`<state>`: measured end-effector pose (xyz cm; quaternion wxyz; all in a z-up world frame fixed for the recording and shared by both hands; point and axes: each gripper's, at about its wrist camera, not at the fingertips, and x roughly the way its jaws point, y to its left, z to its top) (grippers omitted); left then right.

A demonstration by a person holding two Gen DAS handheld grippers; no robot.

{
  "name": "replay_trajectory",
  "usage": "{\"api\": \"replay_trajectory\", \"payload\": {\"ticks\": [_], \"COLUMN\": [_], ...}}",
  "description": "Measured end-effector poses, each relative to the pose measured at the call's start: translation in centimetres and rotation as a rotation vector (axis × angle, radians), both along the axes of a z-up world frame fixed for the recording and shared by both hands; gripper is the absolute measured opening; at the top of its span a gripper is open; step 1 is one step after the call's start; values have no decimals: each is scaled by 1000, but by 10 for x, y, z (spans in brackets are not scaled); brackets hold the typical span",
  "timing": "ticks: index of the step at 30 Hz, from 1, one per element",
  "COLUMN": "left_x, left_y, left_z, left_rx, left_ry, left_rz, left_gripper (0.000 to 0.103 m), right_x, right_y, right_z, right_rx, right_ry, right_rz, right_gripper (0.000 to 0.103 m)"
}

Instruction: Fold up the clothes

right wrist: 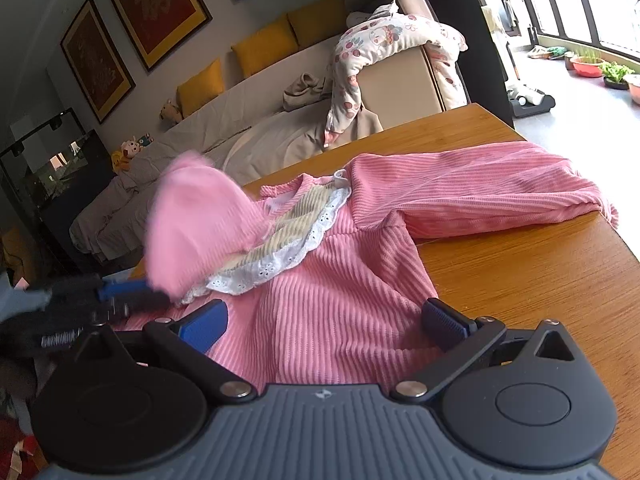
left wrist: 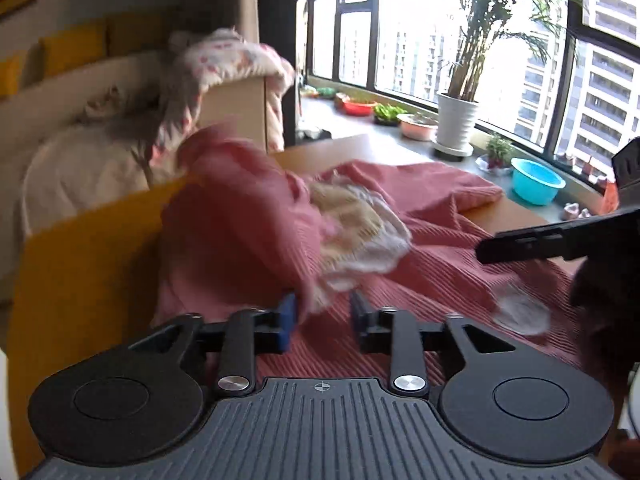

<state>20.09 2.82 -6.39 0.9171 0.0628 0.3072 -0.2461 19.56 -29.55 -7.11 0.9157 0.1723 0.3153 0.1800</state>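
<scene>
Folding barely begun: the pink top (right wrist: 332, 280) lies spread on the table (right wrist: 540, 280), one sleeve (right wrist: 200, 220) blurred above the collar, beside the partly open left gripper (left wrist: 322, 314) (grip unclear); right gripper (right wrist: 324, 320) wide open, empty.

We find the raised sleeve (right wrist: 200, 224) smeared by motion in both views; whether the left fingers (left wrist: 289, 312) still touch its cloth we cannot tell. The left gripper (right wrist: 120, 300) is blurred in the right view, cut by the left edge. The dress (right wrist: 332, 304) hem lies hidden behind the right gripper (right wrist: 324, 320). The table (right wrist: 540, 272) runs off the right edge.
</scene>
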Motion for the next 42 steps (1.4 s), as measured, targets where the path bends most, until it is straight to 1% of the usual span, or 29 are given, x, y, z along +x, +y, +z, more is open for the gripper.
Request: {"api": "replay_trajectory", "payload": {"ticks": [1,4,5,7,9,10,14,15,17,18,20,22,24,25,26,27,28,29,31,32,34,37,39,40,42], "left_x": [0,-10,-15,-16,-21,-24,-33,-33,-35,-36,-35,-36,-38,-39,-40,-40,-39,-36,-27,-22,-9,8,16,18,20], "left_y": [1,18,24,27,35,38,42,40,41,41,44,50,56,58,59,59,59,58,55,53,49,47,52,57,66], "left_z": [-1,-6,-8,-9,-10,-10,-19,-22,-22,-22,-23,-23,-22,-21,-18,-16,-12,-10,-5,-3,1,3,0,-3,-8], "left_rx": [-14,-54,-64,-70,-82,-87,-87,-78,-87,-92,-113,-145,-175,-185,-187,-182,-172,-161,-137,-120,-80,-23,6,13,20], "left_ry": [10,22,23,21,19,19,20,34,17,8,9,4,-6,-12,-17,-21,-25,-28,-32,-41,-55,-61,-60,-51,-32], "left_rz": [5,35,45,68,89,100,115,111,112,113,123,146,166,174,177,174,168,163,154,163,189,236,279,304,346], "left_gripper": [57,71,73,82,90,93,95,95,97,98,98,98,98,98,98,99,100,101,102,102,103,103,103,103,103], "right_x": [0,1,1,2,4,4,13,22,49,66,99,131,164,175,182,186,185,182,165,156,138,114,105,104,110], "right_y": [0,1,1,3,6,8,21,28,44,54,74,92,109,116,123,132,141,149,165,170,174,171,161,153,136], "right_z": [0,0,1,2,9,17,52,61,74,75,74,70,55,47,41,39,42,51,86,103,144,192,205,206,190], "right_rx": [0,-8,-11,-29,-48,-42,-4,4,25,24,5,-16,-34,-41,-51,-74,-96,-116,-139,-132,-77,-16,-7,-3,-9], "right_ry": [0,2,2,12,35,28,-34,-35,-15,-5,5,27,102,141,172,191,183,145,7,-51,-156,-305,-375,-387,-339], "right_rz": [0,1,1,8,23,36,82,93,113,112,100,95,108,113,111,116,131,155,220,247,311,374,371,361,320], "right_gripper": [103,103,103,103,103,103,103,103,103,102,88,88,87,75,47,34,23,21,17,16,16,16,16,16,17]}}
